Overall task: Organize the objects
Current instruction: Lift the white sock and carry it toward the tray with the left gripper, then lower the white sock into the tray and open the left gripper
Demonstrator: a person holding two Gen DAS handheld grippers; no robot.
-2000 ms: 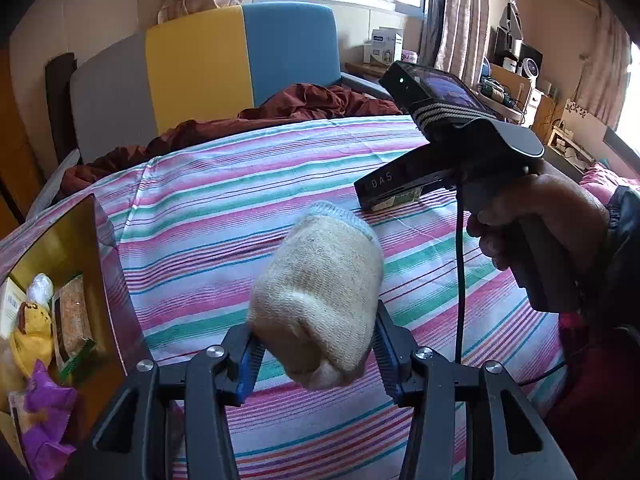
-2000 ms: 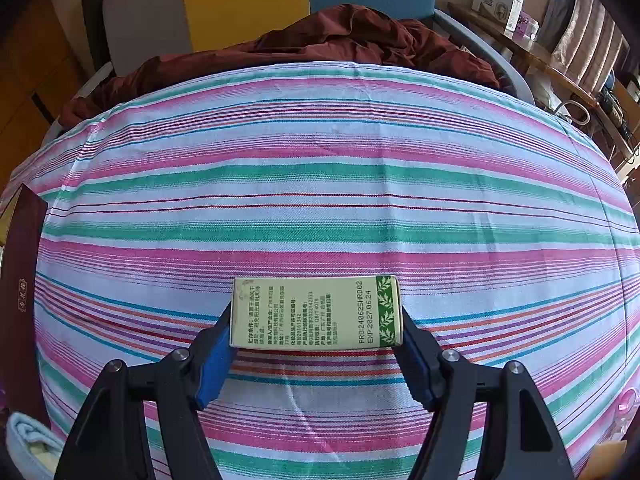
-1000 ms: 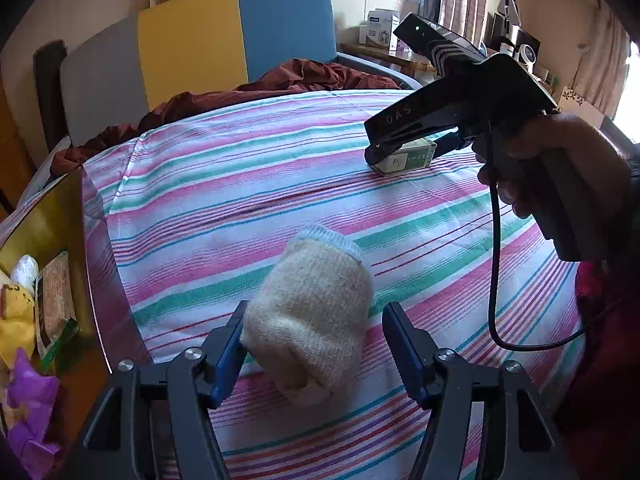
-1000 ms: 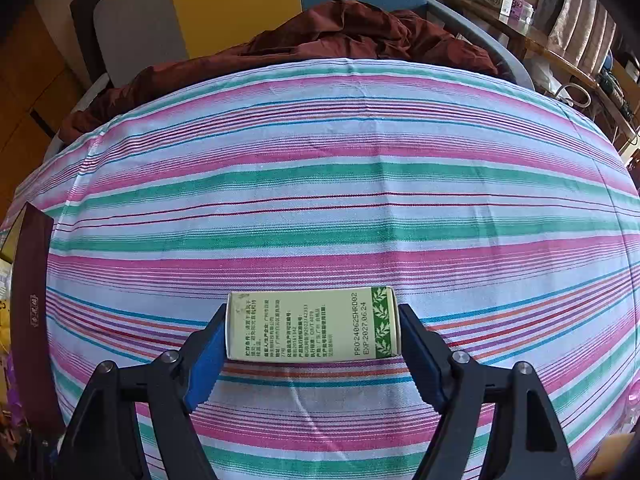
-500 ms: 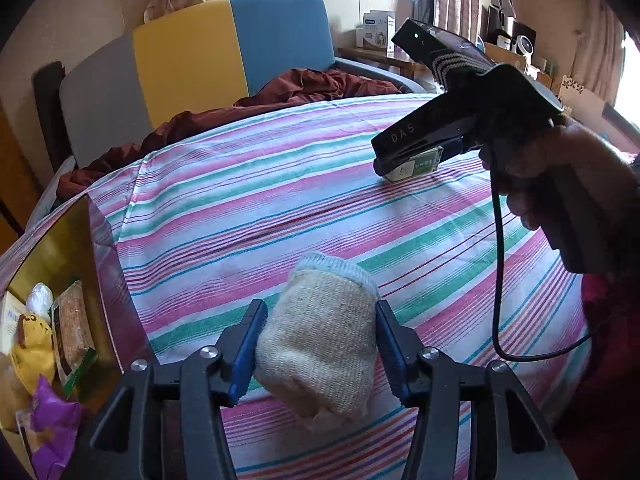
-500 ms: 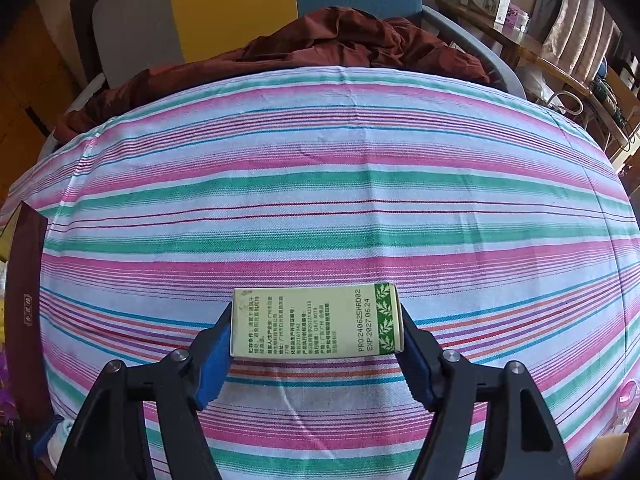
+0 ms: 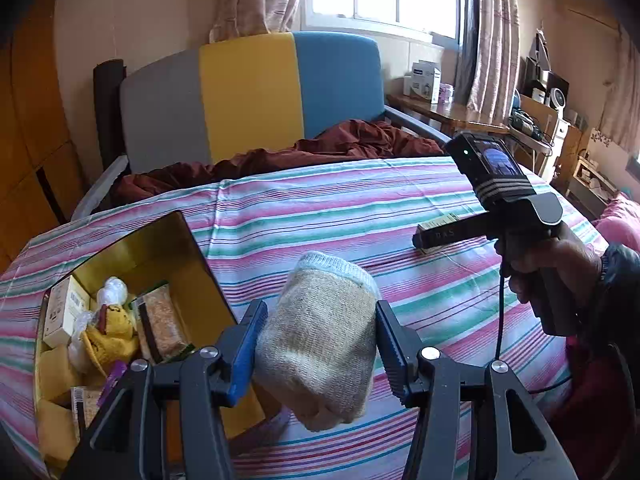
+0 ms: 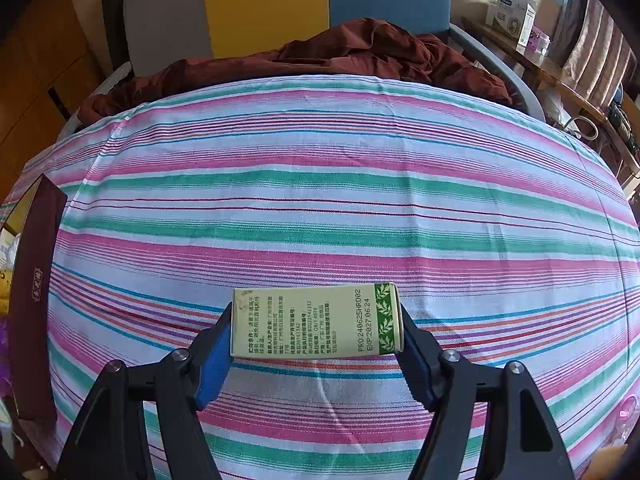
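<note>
The left gripper (image 7: 318, 350) is clamped on a rolled beige sock (image 7: 320, 344), which sits low in the centre of the left wrist view, clear of the striped bed sheet (image 7: 360, 216) and just right of the open gold-lined box (image 7: 192, 264) at the lower left. The sock is soft and light. The pads dent its sides a little, and the loose rolled end bulges out below the jaws, so it will squash rather than slip. The middle of the roll, where the pads press now, looks like the best place to hold it, since the ribbed cuff at the top would likely stretch and unroll.

The right gripper (image 8: 316, 336) is clamped on a small green carton (image 8: 316, 322), low in the centre of the right wrist view. The pads press on its two short ends. It appears to rest on or just above the sheet; which one cannot be told. The carton is thin card, light and fairly stiff along its length, but the end flaps could buckle under a hard squeeze. A gentle grip looks wise. The box already holds packets and a yellow cloth (image 7: 108, 336), and any free room inside is hard to judge.
</note>
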